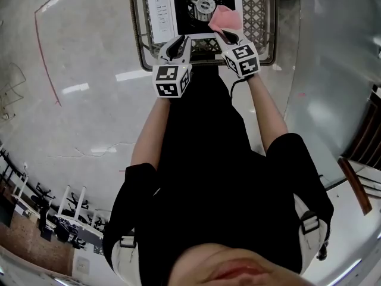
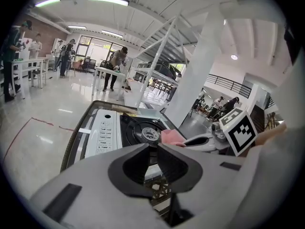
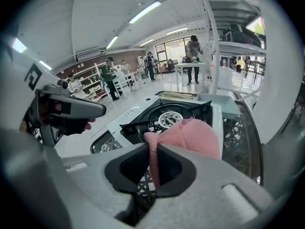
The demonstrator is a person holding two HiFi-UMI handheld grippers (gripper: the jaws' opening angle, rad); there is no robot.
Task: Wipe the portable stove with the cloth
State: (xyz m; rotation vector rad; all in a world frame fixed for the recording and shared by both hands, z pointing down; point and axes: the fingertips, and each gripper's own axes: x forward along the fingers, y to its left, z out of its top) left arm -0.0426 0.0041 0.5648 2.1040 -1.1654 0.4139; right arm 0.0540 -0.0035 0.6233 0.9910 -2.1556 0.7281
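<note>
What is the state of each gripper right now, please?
Left gripper: closed, holding nothing.
Right gripper: closed on the pink cloth.

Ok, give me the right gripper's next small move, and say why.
Probably lower the right gripper so the pink cloth presses onto the portable stove top. Its jaws are shut on a fold of the cloth, which bunches beside the burner; the left gripper is shut and empty.
</note>
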